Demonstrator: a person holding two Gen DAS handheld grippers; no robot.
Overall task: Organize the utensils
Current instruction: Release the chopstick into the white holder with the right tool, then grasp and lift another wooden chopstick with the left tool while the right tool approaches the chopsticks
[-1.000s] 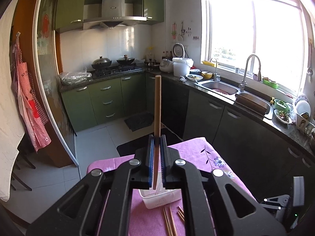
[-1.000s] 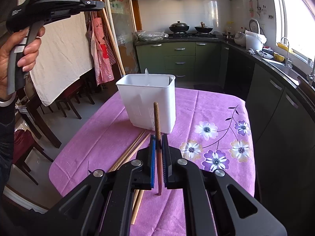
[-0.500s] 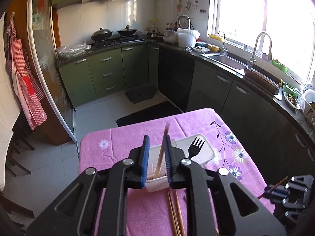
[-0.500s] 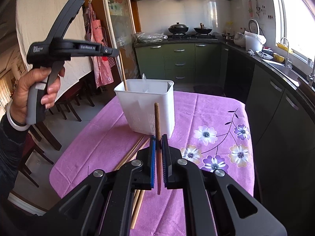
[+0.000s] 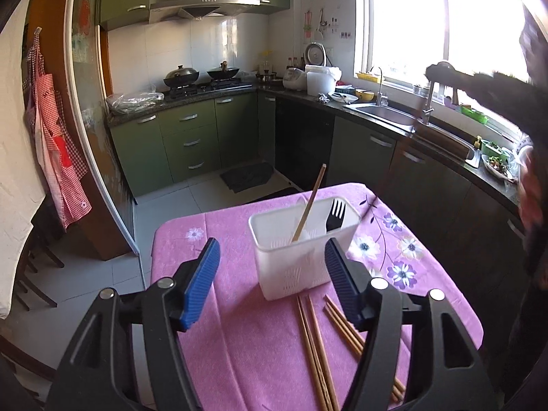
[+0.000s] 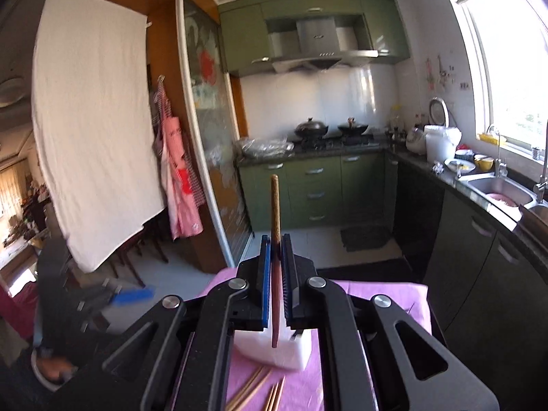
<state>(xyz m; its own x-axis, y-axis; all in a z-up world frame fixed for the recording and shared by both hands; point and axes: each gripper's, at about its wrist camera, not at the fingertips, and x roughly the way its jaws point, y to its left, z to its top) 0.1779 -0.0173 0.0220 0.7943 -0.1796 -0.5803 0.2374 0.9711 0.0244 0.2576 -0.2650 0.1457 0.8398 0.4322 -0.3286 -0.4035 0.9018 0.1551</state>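
A white utensil holder [image 5: 303,250] stands on the purple table. It holds a wooden chopstick [image 5: 308,205] leaning left and a black fork [image 5: 337,215]. My left gripper [image 5: 270,281] is open and empty, just in front of the holder. Several loose chopsticks [image 5: 318,346] lie on the cloth between its fingers. My right gripper [image 6: 277,284] is shut on a brown chopstick [image 6: 275,212], held upright above the holder [image 6: 274,346]. In the left wrist view the right gripper is a dark blur at the upper right.
The purple flowered tablecloth [image 5: 239,342] has edges close on the left and right. More loose chopsticks [image 6: 257,390] lie in front of the holder in the right wrist view. Kitchen cabinets, stove and sink [image 5: 387,113] stand behind. A white cloth [image 6: 96,130] hangs at the left.
My left gripper let its chopstick go into the holder, opened wide and drew back. My right gripper rose with its chopstick and moved over the holder.
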